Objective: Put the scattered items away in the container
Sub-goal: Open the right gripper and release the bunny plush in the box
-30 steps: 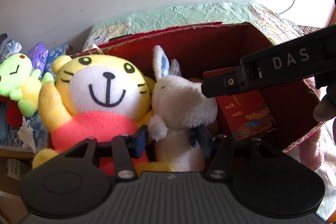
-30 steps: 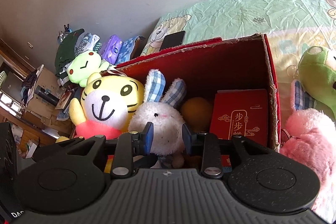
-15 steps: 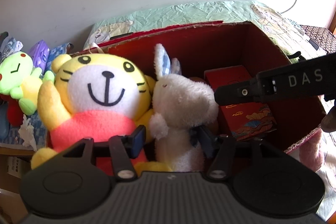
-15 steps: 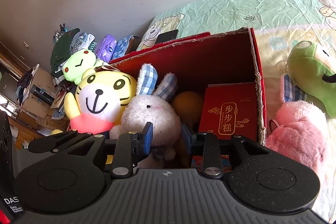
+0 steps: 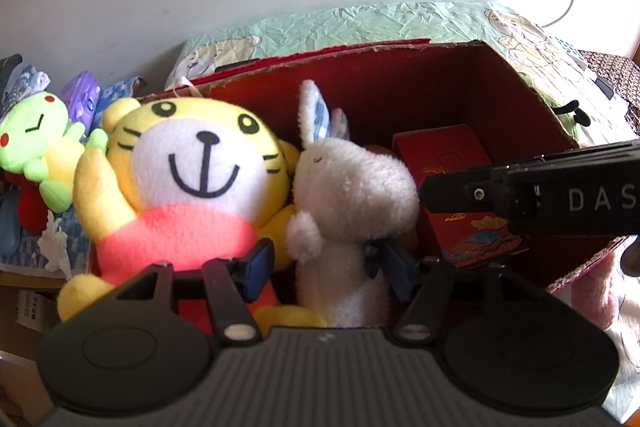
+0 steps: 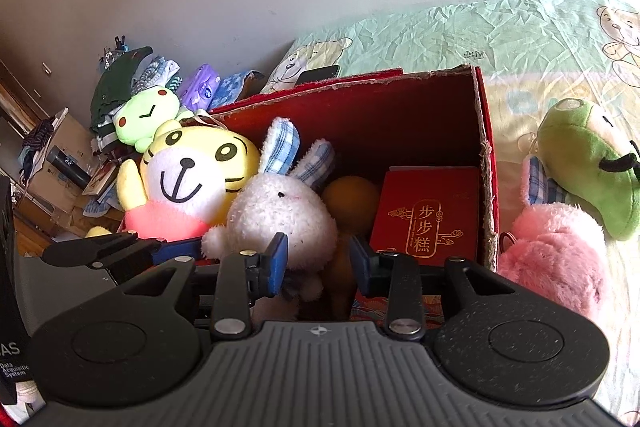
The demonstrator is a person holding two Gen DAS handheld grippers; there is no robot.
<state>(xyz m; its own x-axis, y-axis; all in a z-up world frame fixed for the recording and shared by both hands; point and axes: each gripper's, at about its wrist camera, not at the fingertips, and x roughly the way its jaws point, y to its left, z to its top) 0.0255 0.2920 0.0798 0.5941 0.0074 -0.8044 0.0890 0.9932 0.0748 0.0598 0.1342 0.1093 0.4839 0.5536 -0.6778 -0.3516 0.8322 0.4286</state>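
Observation:
A red cardboard box [image 6: 486, 155] stands on the bed and holds a yellow tiger plush [image 5: 192, 179], a white rabbit plush [image 5: 352, 195], an orange ball [image 6: 350, 195] and a red gift box [image 6: 428, 215]. My left gripper [image 5: 324, 267] is open, its fingers on either side of the white rabbit's body without squeezing it. My right gripper [image 6: 318, 259] is open and empty, just in front of the rabbit [image 6: 280, 219] over the box's near edge. A pink plush [image 6: 556, 255] and a green frog plush [image 6: 588, 163] lie on the bed to the right of the box.
The bed has a green bear-print sheet [image 6: 480, 35] against a white wall. A light green plush [image 6: 144, 115] and piled clothes and clutter [image 6: 120, 75] sit left of the box. The right gripper's black body [image 5: 540, 199] crosses the left wrist view.
My right gripper has shifted right and drawn back a little, bringing the pink and green plushes further into view. The left gripper has stayed around the white rabbit.

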